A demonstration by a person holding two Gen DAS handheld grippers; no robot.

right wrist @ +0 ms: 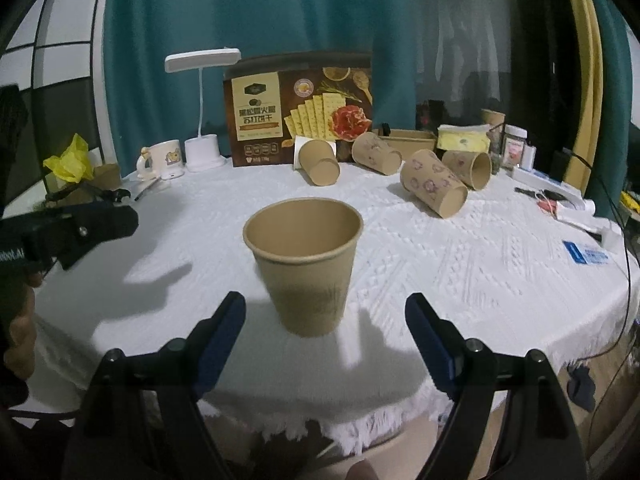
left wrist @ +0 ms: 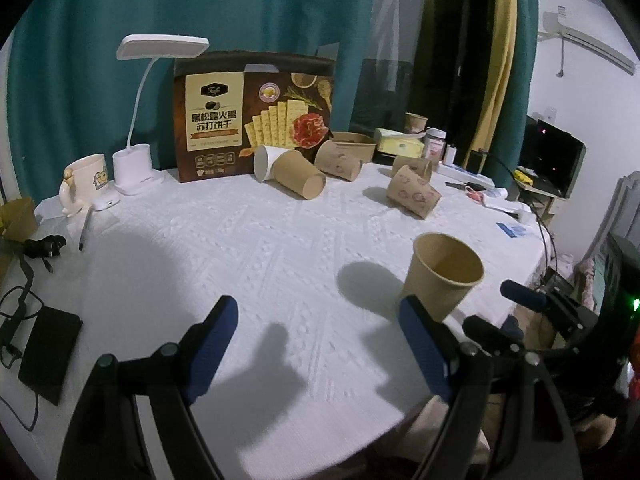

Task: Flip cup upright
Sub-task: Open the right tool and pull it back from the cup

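A plain brown paper cup (right wrist: pixel 306 268) stands upright, mouth up, on the white tablecloth (right wrist: pixel 440 264). My right gripper (right wrist: pixel 326 302) is open just in front of it, with its blue pads clear of the cup's sides. The left wrist view shows the same cup (left wrist: pixel 444 276) to the right of my left gripper (left wrist: pixel 318 304), which is open over bare cloth with nothing between its fingers. Several more cups lie on their sides farther back: a plain one (right wrist: pixel 320 162) and printed ones (right wrist: pixel 376 154) (right wrist: pixel 434 188) (right wrist: pixel 470 168).
A cracker box (right wrist: pixel 298 108), a white desk lamp (right wrist: pixel 202 60) and a mug (right wrist: pixel 166 158) stand along the back. A black slab (left wrist: pixel 48 356) and cables lie at the left. Small items crowd the right edge (right wrist: pixel 560 200). The fringed table edge (right wrist: pixel 360 428) is close below my right gripper.
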